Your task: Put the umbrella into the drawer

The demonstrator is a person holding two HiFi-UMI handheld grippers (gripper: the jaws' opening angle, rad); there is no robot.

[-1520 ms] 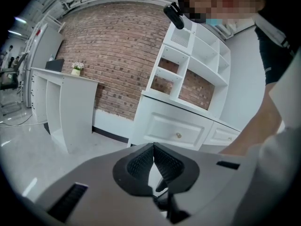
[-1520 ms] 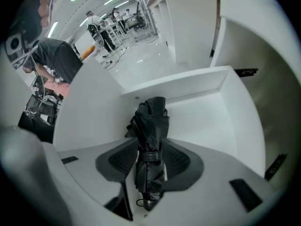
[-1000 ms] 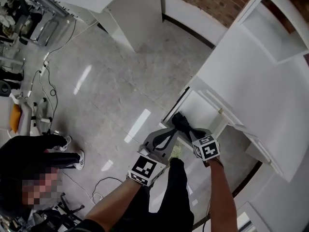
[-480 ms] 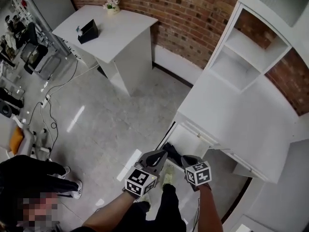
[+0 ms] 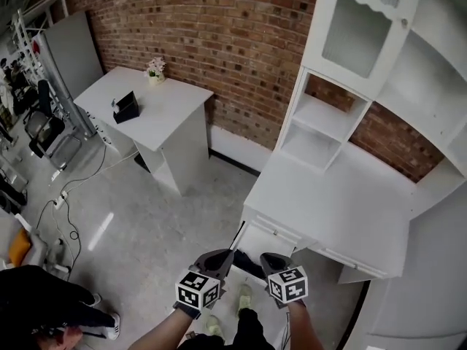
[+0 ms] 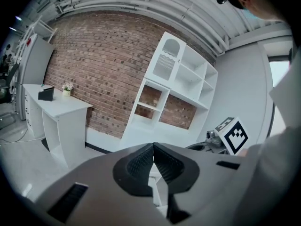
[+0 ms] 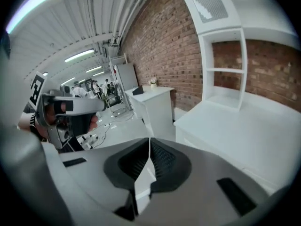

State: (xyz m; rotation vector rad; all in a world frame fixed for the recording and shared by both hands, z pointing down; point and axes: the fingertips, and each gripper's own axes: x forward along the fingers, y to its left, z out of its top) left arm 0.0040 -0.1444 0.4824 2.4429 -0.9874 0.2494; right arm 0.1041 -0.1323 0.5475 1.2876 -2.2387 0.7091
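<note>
Fingers (image 6: 138, 164) of the left gripper (image 6: 153, 146) and right gripper (image 7: 149, 140) meet, gripping nothing, as their own views show. Only the head view shows the open drawer (image 5: 257, 239) under the bench (image 5: 343, 210), with a dark shape, probably the umbrella (image 5: 249, 265), inside.

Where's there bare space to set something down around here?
The white countertop below the shelf unit looks bare. The side table is free right of its black box and flowerpot. Crowded at the open drawer.
</note>
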